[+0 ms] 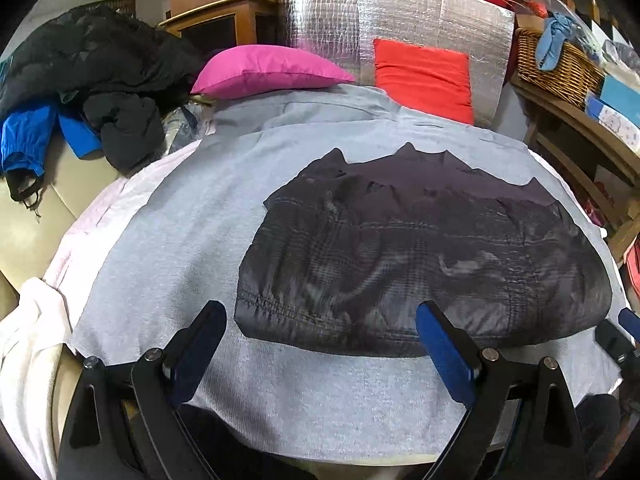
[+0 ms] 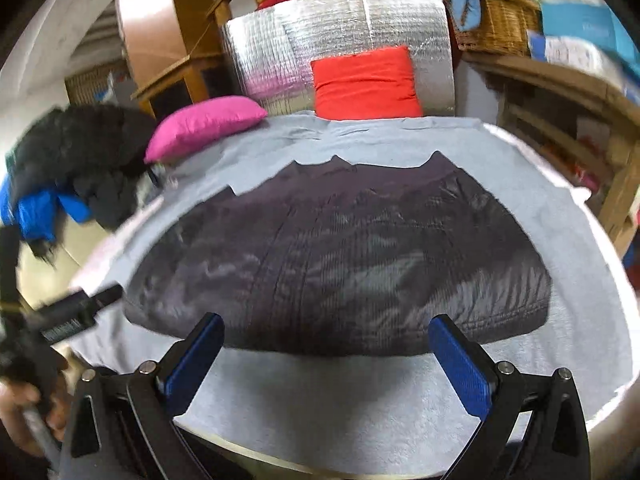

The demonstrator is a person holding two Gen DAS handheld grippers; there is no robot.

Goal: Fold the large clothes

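A dark quilted garment (image 1: pixel 424 252) lies spread flat on a light grey cloth (image 1: pixel 168 240) that covers the table. It also shows in the right wrist view (image 2: pixel 340 260), lying on the same grey cloth (image 2: pixel 560 248). My left gripper (image 1: pixel 320 344) is open and empty, its blue-padded fingers just above the garment's near hem. My right gripper (image 2: pixel 326 354) is open and empty, hovering at the near hem too. The left gripper also shows at the left edge of the right wrist view (image 2: pixel 76 316), and the right gripper's tip at the right edge of the left wrist view (image 1: pixel 624 332).
A pile of black and blue clothes (image 1: pixel 80 92) lies at the far left. A pink cushion (image 1: pixel 268 70) and a red cushion (image 1: pixel 424 76) sit at the back against a silver foil panel (image 1: pixel 400 12). A wicker basket (image 1: pixel 556 68) and wooden shelves stand at the right.
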